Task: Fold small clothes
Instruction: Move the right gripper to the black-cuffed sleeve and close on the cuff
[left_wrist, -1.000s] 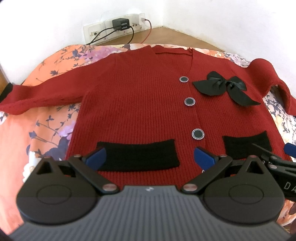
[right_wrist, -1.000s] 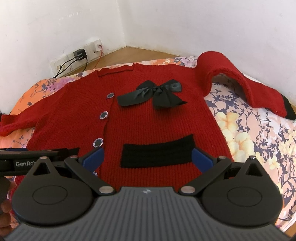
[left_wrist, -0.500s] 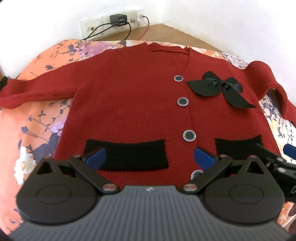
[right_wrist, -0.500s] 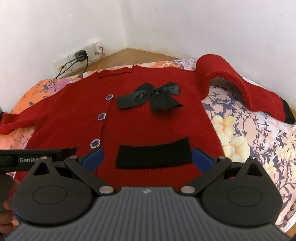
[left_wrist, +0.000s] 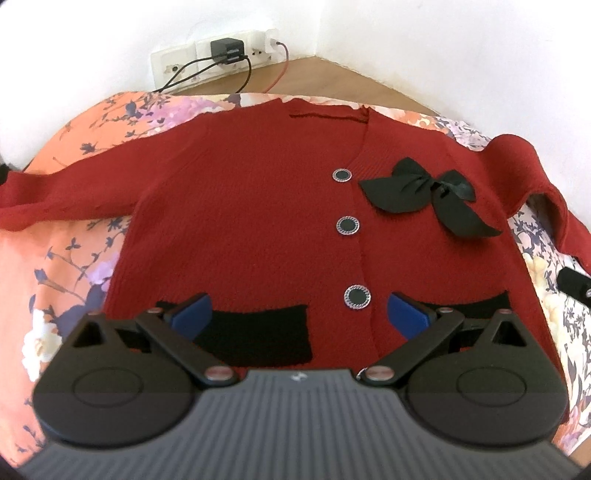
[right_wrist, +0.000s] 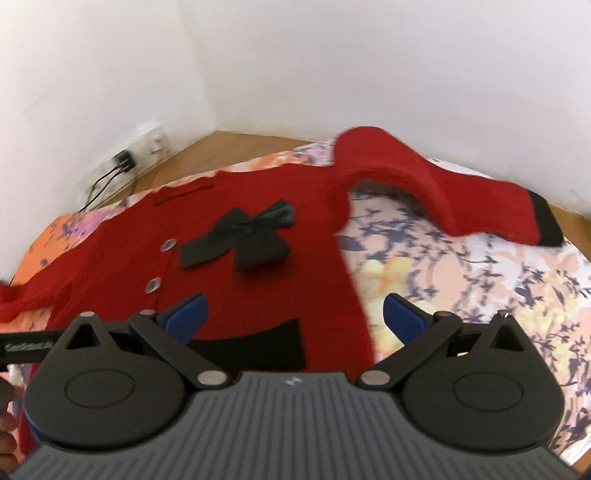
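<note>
A small red knitted cardigan lies front up on a flowered sheet, with a black bow, round buttons and two black pockets. Its left sleeve stretches out flat; its right sleeve arches up and ends in a black cuff. My left gripper hovers open over the hem, between the pockets. My right gripper is open above the cardigan's right side edge by the right pocket. Neither holds anything.
The flowered sheet covers the surface. Behind it a wooden floor strip meets white walls, with a socket strip, black charger and cables in the corner. A hand shows at the left edge of the right wrist view.
Both grippers have moved; the left one advanced over the hem toward the middle. The right one swung rightward and tilted up, so the raised sleeve and wall fill more of its blurred view.
</note>
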